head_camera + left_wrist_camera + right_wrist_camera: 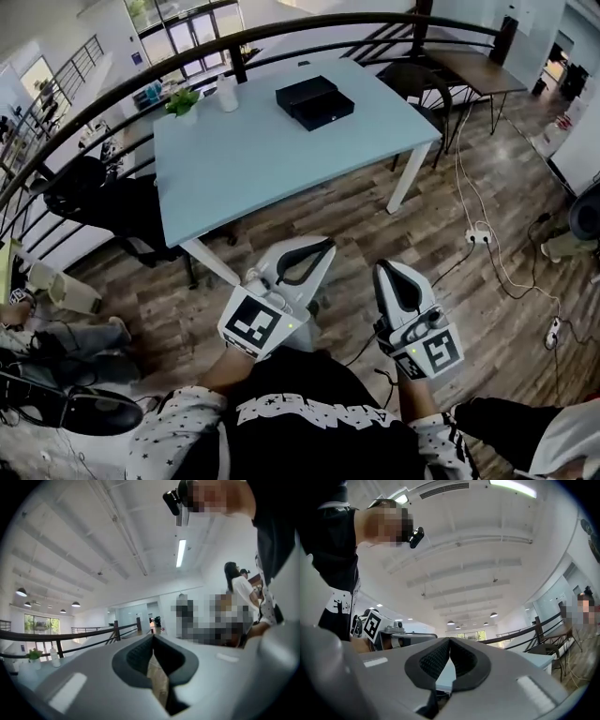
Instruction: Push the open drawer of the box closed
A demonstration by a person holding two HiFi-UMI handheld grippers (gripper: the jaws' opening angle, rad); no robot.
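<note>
Nearest, low in front of the body and over the wood floor [375,211]: left hand-held gripper [322,249] and right hand-held gripper [387,271], side by side, not touching, tips pointing away toward the table. Left: jaws closed, tips meeting, nothing between them. Right: likewise pinched together and empty.

Beyond, well apart from both: pale blue tabletop [244,159] on white legs. On its far half, black box [302,91] with drawer [330,112] standing out toward the near right, still open.

Farther left, near the far edge: small potted plant [183,101], white bottle [227,93] just beside it. Black chair [89,192] at the table's left side. On the floor at right, white power strip [478,236] with trailing cable. Behind all, curved dark railing [281,30].
</note>
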